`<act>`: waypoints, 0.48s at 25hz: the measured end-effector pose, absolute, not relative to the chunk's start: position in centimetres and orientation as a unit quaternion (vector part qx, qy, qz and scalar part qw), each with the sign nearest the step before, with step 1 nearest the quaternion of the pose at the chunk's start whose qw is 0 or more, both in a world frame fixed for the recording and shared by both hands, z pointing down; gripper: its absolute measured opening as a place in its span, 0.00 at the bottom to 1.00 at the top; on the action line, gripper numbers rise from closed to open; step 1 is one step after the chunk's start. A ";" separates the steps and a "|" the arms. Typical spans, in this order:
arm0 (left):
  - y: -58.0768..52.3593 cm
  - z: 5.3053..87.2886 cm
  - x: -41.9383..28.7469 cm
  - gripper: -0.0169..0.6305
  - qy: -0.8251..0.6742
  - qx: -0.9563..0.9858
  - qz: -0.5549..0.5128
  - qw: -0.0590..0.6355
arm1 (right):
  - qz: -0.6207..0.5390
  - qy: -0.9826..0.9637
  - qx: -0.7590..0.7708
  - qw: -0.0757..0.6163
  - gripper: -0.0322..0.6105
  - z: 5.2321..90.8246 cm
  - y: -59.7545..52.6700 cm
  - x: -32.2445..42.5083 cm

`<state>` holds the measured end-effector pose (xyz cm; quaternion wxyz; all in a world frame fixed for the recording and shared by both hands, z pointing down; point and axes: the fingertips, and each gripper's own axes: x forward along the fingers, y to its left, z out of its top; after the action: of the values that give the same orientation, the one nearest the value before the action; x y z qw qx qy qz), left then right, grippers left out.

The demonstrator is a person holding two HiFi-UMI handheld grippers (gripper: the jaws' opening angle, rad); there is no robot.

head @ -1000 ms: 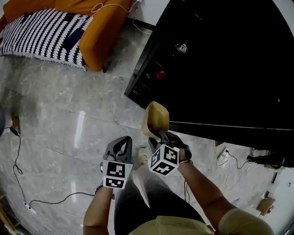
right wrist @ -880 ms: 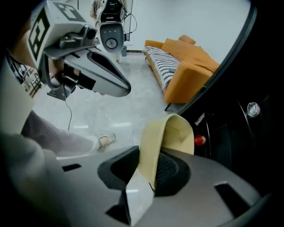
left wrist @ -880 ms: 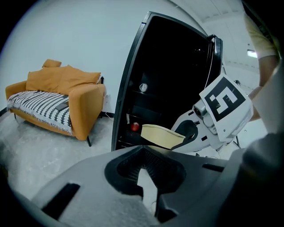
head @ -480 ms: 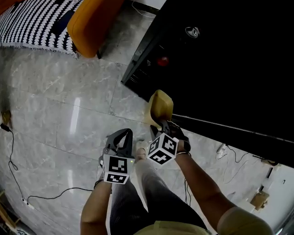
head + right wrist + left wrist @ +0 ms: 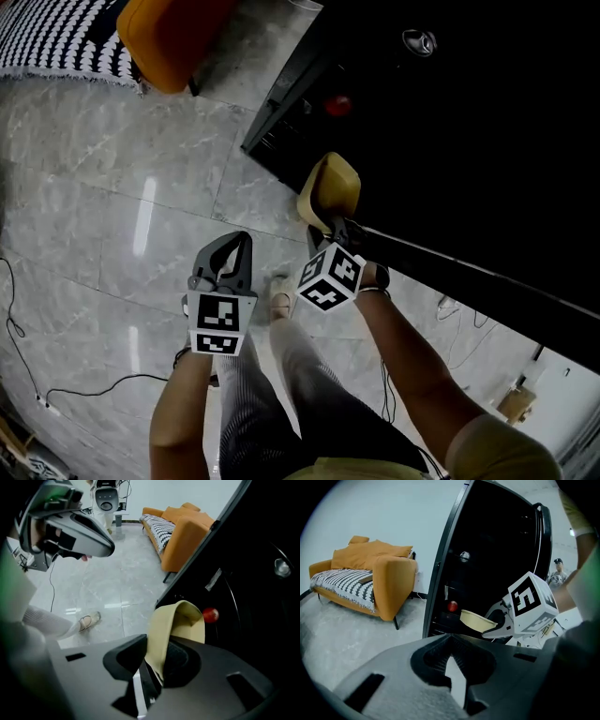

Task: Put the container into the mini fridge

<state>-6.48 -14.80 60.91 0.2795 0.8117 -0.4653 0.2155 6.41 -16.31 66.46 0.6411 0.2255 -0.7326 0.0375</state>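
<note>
A shallow beige container point(image 5: 330, 187) hangs tilted on edge, and my right gripper point(image 5: 328, 230) is shut on its rim. In the right gripper view the container point(image 5: 176, 625) rises from between the jaws of the right gripper point(image 5: 157, 656). It is just in front of the open black mini fridge point(image 5: 450, 122), near the shelf with a red round thing point(image 5: 338, 105). My left gripper point(image 5: 242, 242) is to the left over the floor, shut with nothing in it. The left gripper view shows the left gripper point(image 5: 452, 656), the container point(image 5: 477, 619) and the fridge point(image 5: 497, 550) beyond.
An orange sofa point(image 5: 169, 37) with a striped blanket point(image 5: 56, 42) stands at the upper left. Cables point(image 5: 19, 309) lie on the grey tiled floor. The person's shoe point(image 5: 279, 302) is between the grippers. A fridge door edge point(image 5: 469, 272) runs at the right.
Both grippers have sunk and moved toward the fridge. The container is now closer to the open shelves. The sofa has slid further toward the picture's top edge.
</note>
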 end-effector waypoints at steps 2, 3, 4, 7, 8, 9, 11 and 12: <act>-15.5 61.5 -6.4 0.06 -0.471 0.809 0.209 0.283 | 0.040 -0.730 0.232 0.641 0.20 67.3 -17.0 6.9; -15.8 61.7 -6.3 0.06 -0.474 0.808 0.207 0.284 | 0.041 -0.729 0.235 0.641 0.20 67.6 -17.3 7.2; -16.1 62.0 -6.2 0.06 -0.476 0.806 0.204 0.285 | 0.041 -0.728 0.238 0.642 0.20 68.0 -17.7 7.4; -17.0 62.5 -5.1 0.06 -0.475 0.811 0.193 0.283 | 0.043 -0.724 0.247 0.642 0.20 68.8 -18.7 8.2; -17.3 62.5 -4.6 0.06 -0.470 0.816 0.187 0.279 | 0.044 -0.723 0.250 0.642 0.20 69.1 -19.0 8.5; -17.5 62.6 -4.0 0.06 -0.465 0.822 0.183 0.274 | 0.045 -0.722 0.252 0.643 0.20 69.4 -19.3 8.7; -18.0 62.8 -3.2 0.06 -0.456 0.830 0.182 0.264 | 0.045 -0.720 0.257 0.643 0.20 69.9 -19.9 9.0; -18.2 63.0 -2.9 0.06 -0.454 0.832 0.184 0.261 | 0.045 -0.720 0.259 0.643 0.20 70.1 -20.1 9.1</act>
<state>-2.95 -18.22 62.99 0.2609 0.8318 -0.4542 0.1839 9.14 -20.13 70.11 0.6427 0.2592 -0.7195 0.0449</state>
